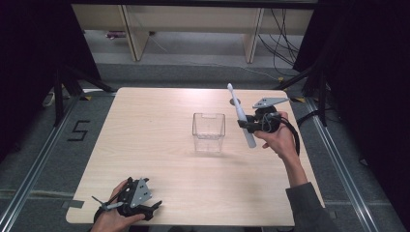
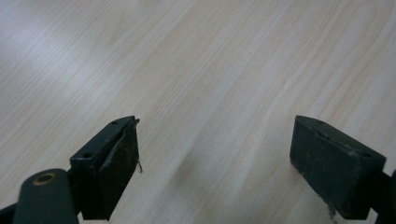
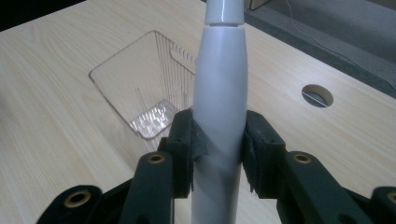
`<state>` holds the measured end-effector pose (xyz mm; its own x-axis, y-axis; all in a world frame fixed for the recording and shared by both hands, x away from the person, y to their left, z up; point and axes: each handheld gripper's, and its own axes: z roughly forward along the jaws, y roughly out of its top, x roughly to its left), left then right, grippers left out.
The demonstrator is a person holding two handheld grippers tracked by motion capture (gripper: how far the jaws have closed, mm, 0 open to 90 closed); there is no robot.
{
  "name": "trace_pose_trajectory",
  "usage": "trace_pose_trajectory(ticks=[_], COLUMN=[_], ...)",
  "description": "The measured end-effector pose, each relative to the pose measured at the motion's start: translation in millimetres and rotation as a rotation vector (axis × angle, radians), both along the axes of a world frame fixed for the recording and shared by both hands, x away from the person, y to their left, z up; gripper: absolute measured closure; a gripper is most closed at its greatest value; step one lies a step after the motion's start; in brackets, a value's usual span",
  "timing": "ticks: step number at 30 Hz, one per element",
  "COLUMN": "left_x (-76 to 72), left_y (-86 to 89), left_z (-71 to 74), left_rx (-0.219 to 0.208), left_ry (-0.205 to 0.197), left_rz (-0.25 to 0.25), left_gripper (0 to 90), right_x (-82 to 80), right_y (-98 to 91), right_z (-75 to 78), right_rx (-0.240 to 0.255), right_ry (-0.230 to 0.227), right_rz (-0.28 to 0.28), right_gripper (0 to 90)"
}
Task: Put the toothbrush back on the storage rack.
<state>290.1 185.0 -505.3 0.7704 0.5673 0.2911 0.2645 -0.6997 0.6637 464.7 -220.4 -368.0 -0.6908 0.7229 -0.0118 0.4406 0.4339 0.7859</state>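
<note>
Two claws, two roles: the right claw (image 1: 247,123) pinches a toothbrush (image 1: 240,116) mid-handle, head up, presumably to drop it into the clear bin (image 1: 209,131) alongside. The left claw (image 1: 126,203) rests spread and idle at the counter (image 1: 154,121) edge.

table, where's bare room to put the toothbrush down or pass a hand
Bare table runs left of the clear container, and between it and the left gripper. It is tight to the container's right, where the right gripper holds the toothbrush.

White toothbrush (image 1: 240,117) near-upright, head up, beside the clear empty container (image 1: 209,131).
</note>
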Motion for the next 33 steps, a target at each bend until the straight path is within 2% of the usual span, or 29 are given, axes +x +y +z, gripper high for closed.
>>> trace_pose_trajectory(ticks=[2, 3, 5, 6, 10, 11, 14, 16, 21, 23, 24, 25, 27, 33], left_x=[0.2, -0.1, -0.1, 0.1, 0.2, 0.1, 0.1, 0.2, 0.1, -0.2, -0.2, 0.0, 0.0, 0.1], left_y=[0.0, -0.3, -0.4, -0.3, -0.4, -0.2, 0.0, 0.1, 0.5, 0.1, 0.4, 0.3, 0.2, 0.8], left_z=[0.1, -0.1, 0.1, 0.0, -0.1, 0.1, 0.1, 0.2, 0.8, 0.4, 0.9, 0.7, 0.4, 1.2], left_rx=[0.002, -0.002, 0.005, 0.004, 0.005, 0.005, 0.006, 0.006, -0.002, -0.001, -0.002, -0.005, -0.001, -0.001], left_ry=[-0.001, -0.001, -0.006, -0.006, -0.008, -0.007, -0.007, -0.007, 0.004, -0.003, 0.006, 0.002, -0.002, 0.006], left_rz=[-0.002, 0.001, 0.002, 0.002, 0.003, 0.001, 0.003, 0.002, -0.007, -0.001, -0.006, -0.006, -0.001, -0.008], left_gripper=[15.1, 15.1, 15.1, 15.1, 15.1, 15.1, 15.1, 15.1, 15.1, 15.1, 15.1, 15.1, 15.1, 15.1], right_x=[1.4, 3.5, 5.4, 7.2, 11.6, 12.5, 15.8, 18.2, 21.3, 24.0, 23.7, 25.2, 24.7, 30.8], right_y=[3.8, 5.1, 9.0, 10.5, 18.8, 21.2, 28.0, 29.4, 38.3, 40.3, 42.0, 42.1, 46.7, 58.2], right_z=[4.6, 6.2, 10.6, 12.6, 18.0, 20.4, 21.5, 23.8, 25.7, 27.5, 28.3, 29.2, 29.9, 29.9], right_rx=[0.015, 0.010, 0.022, 0.026, 0.052, 0.050, 0.078, 0.064, 0.103, 0.109, 0.118, 0.109, 0.130, 0.145], right_ry=[0.012, -0.012, -0.008, -0.024, -0.035, -0.024, -0.040, -0.044, -0.045, -0.056, -0.055, -0.071, -0.058, -0.082], right_rz=[0.001, 0.005, 0.003, 0.012, 0.014, 0.019, 0.013, 0.028, 0.025, 0.039, 0.030, 0.037, 0.031, 0.067], right_gripper=[67.1, 67.1, 67.1, 67.1, 67.1, 67.1, 67.1, 67.1, 67.1, 67.1, 67.1, 67.1, 67.1, 67.1])
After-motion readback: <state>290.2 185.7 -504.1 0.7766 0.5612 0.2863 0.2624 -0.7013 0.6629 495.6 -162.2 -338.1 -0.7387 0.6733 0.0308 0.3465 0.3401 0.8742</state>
